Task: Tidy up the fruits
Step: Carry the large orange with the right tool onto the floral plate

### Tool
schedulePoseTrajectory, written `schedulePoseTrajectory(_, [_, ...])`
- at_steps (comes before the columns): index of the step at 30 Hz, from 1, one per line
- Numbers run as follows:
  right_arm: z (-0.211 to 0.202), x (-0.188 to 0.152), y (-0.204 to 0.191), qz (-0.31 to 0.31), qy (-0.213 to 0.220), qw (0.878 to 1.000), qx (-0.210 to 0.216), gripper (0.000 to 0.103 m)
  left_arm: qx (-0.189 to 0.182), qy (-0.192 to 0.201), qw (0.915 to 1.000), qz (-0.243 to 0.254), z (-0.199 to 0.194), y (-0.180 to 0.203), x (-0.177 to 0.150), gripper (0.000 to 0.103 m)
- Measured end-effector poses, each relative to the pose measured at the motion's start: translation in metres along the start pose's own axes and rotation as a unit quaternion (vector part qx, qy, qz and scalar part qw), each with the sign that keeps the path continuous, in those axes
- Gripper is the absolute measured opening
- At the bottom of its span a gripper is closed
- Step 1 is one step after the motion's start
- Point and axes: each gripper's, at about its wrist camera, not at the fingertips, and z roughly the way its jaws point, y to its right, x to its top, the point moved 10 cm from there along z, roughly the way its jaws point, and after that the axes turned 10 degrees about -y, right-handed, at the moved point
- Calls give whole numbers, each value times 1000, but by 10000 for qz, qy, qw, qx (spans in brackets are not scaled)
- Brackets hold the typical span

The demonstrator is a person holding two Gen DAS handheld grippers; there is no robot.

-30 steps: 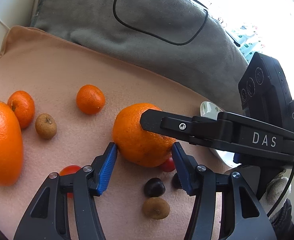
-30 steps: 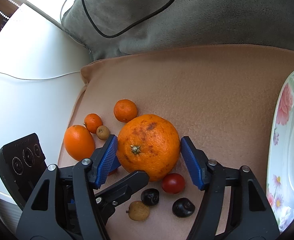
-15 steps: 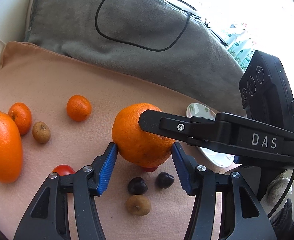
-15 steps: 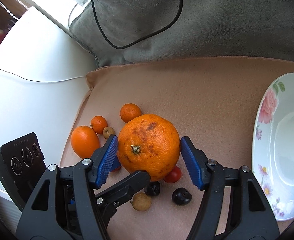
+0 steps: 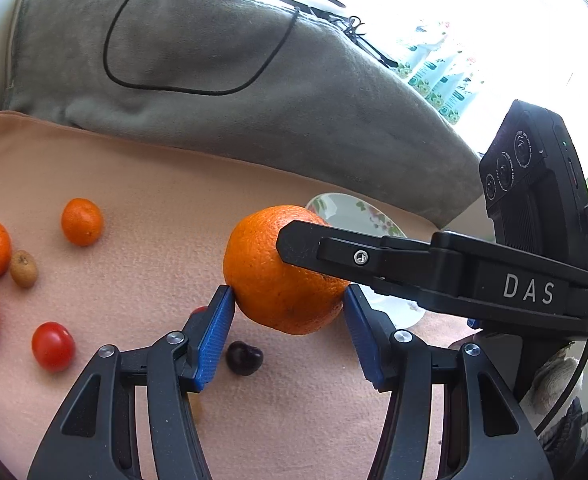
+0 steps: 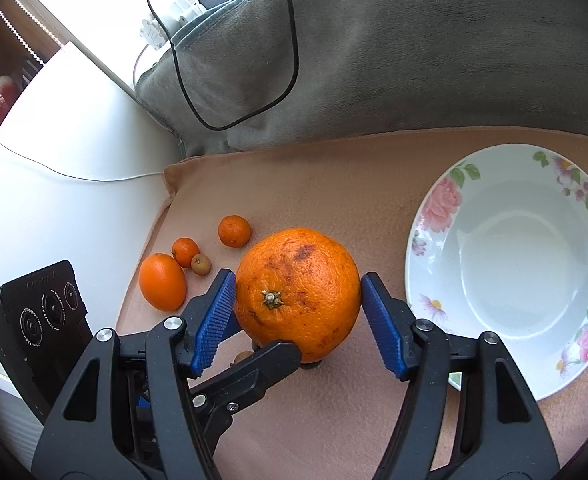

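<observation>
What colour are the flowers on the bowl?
Pink, with green leaves, on the white bowl; clearest in the right wrist view.

The large orange (image 6: pixel 298 294) has a dimpled, faintly shiny peel with rough brown scuffs near its dry stem. Ribbed blue pads (image 6: pixel 216 316) that look rubbery line the right tool (image 6: pixel 298 316), whose arms are matt black plastic with bright metal screws; the left tool (image 5: pixel 288 330) is built the same. The floral bowl (image 6: pixel 426 240) looks like glazed ceramic, glossy and smooth. Beneath lies a peach blanket (image 6: pixel 326 184), a soft, napped cloth, and behind it a grey plush cushion (image 6: pixel 434 52). The cherry tomato (image 5: pixel 53 346) and dark cherry (image 5: pixel 244 357) have taut, glossy skins.
</observation>
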Motion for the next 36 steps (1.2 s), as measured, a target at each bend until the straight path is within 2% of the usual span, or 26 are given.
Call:
schedulePoseTrajectory(7, [-23, -11, 26, 238, 141, 9996, -81, 68, -116, -138, 9996, 228, 18, 35, 0, 56])
schedulePoseTrajectory(15, [-41, -16, 54, 489, 238, 9984, -182, 68, -220, -311, 9983, 436, 35, 59, 0, 56])
schedulePoseTrajectory(31, [-48, -19, 75, 836, 237, 9959, -269, 68, -295, -457, 9966, 620, 46, 75, -1, 55])
schedulePoseTrajectory(36, [-66, -13, 82, 861, 589, 9937, -420, 68, -240, -347, 9965, 722, 37, 80, 1, 55])
